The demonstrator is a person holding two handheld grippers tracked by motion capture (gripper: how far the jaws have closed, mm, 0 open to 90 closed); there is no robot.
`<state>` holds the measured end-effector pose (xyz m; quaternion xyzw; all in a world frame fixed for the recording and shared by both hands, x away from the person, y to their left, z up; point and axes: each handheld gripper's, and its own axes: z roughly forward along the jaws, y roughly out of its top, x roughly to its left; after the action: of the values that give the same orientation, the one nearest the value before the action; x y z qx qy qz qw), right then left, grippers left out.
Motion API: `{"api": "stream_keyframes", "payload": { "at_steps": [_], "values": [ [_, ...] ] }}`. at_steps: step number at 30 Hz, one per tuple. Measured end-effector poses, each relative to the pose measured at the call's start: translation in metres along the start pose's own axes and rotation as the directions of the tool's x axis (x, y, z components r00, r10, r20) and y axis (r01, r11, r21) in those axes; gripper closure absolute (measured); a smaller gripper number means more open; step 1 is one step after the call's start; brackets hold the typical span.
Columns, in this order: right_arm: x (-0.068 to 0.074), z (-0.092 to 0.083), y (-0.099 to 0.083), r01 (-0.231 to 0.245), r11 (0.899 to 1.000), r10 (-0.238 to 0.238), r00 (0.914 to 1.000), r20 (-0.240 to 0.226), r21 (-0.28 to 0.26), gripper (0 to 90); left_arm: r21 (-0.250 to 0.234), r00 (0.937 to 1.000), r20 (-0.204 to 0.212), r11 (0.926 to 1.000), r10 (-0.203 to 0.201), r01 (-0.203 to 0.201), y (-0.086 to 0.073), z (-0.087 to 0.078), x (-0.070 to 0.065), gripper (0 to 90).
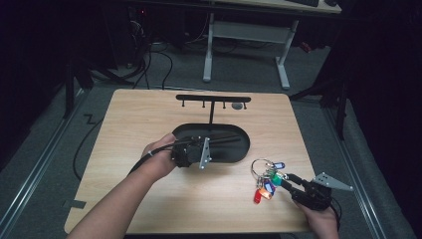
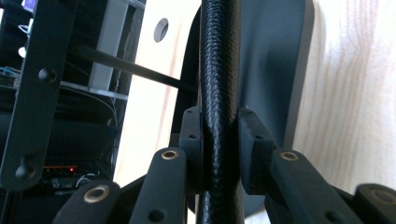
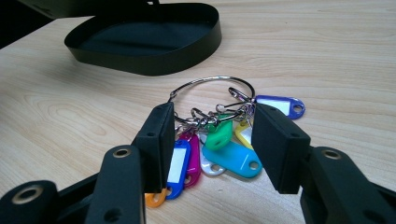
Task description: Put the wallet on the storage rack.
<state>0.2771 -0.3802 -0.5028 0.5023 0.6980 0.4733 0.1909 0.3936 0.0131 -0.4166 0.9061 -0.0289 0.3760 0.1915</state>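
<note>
The left tongs [image 1: 219, 142] are clamped on the rim of the black tray [image 1: 243, 152]; in the left gripper view the textured rim [image 2: 218, 84] runs up between the two pads [image 2: 254, 140], which press it from both sides. The tray is the oval base of a stand: a thin post [image 1: 212, 112] rises from its far edge to a black bar [image 1: 213, 98] with small hooks.

The right tongs [image 1: 287, 180] are spread wide, touching nothing that I can see. They sit just beside the key ring [image 1: 263, 167], which lies on the table [image 1: 144, 114] near the tray's right end. In the right gripper view the wire ring [image 3: 212, 88] and its coloured tags [image 3: 231, 158] lie flat between the open pads, the tray [image 3: 154, 46] beyond them.

The table is pale wood with a small hole [image 1: 238, 105] beyond the tray. Behind the tray, the room is dark: grey floor [image 1: 179, 74], cables [image 1: 159, 64], and a white-legged desk [image 1: 246, 35].
</note>
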Motion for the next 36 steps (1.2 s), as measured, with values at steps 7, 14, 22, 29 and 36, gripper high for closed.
{"api": "stream_keyframes", "payload": {
  "at_steps": [7,14,22,29,36],
  "values": [
    [0.000,0.000,0.000,0.002,1.000,-0.002,1.0000,-0.005,-0.002,49.8,0.005,0.9996,-0.015,0.9997,0.023,-0.023,0.004,0.013,0.012,74.5],
    [0.000,0.000,-0.001,-0.011,1.000,0.011,0.9999,-0.008,0.000,49.9,0.003,0.9995,-0.013,0.9996,0.030,-0.030,0.002,0.028,0.019,74.5],
    [-0.001,0.000,-0.001,-0.015,1.000,0.015,0.9998,-0.009,-0.002,49.9,0.026,0.9992,-0.004,0.9989,0.039,-0.039,-0.003,0.048,0.017,74.4],
    [-0.002,0.000,-0.002,-0.012,1.000,0.012,0.9999,-0.010,0.002,49.9,0.050,0.9991,0.009,0.9978,0.042,-0.043,-0.010,0.063,0.016,74.5],
    [-0.002,0.002,-0.003,-0.015,1.000,0.015,0.9998,-0.013,0.012,49.9,0.042,0.9981,0.009,0.9972,0.061,-0.061,-0.013,0.070,0.016,74.2]
  ]
}}
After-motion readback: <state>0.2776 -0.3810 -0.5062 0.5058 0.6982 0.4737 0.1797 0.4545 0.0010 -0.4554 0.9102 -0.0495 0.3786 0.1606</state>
